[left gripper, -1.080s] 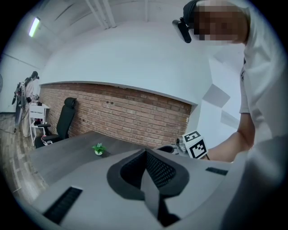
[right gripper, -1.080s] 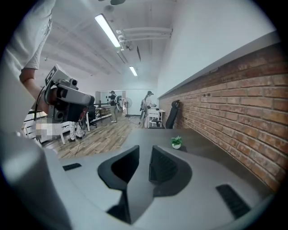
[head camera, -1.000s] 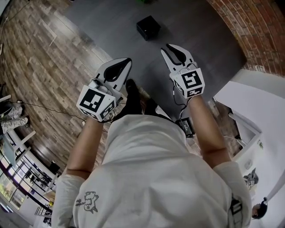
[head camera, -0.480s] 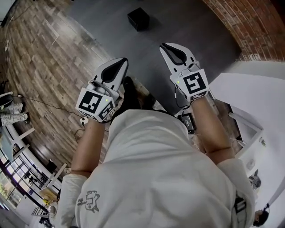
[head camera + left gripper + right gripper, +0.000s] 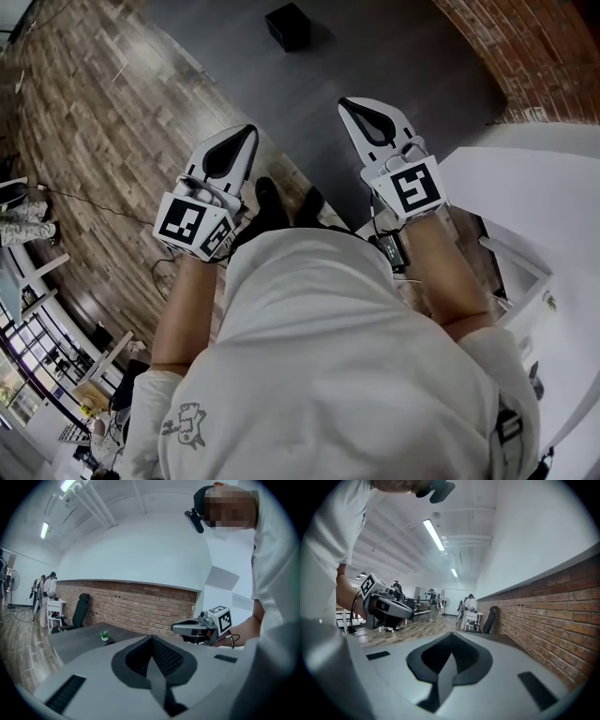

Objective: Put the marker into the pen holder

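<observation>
I cannot find the marker or the pen holder in any view, so the task's thing is somewhere outside the pictures. It may be on the white table [image 5: 525, 187], of which only a bare corner shows at the right of the head view. Both tools are held up in front of the body, over the floor.

The left gripper [image 5: 246, 133] has its jaws pressed together with nothing between them. The right gripper [image 5: 354, 108] has just been closing its jaws, and they now meet, also on nothing.

I expect a marker to be light and stiff, with a smooth round barrel that can roll away or slip between the pads. I would take it across the middle of the barrel, not at the cap, and lower it end first.

The head view gives me the floor, the black box [image 5: 287, 25] and the table corner, but not the room. The left gripper view shows a brick wall [image 5: 136, 606] and a small green plant [image 5: 104, 635] on a dark surface — things the head view does not give.
</observation>
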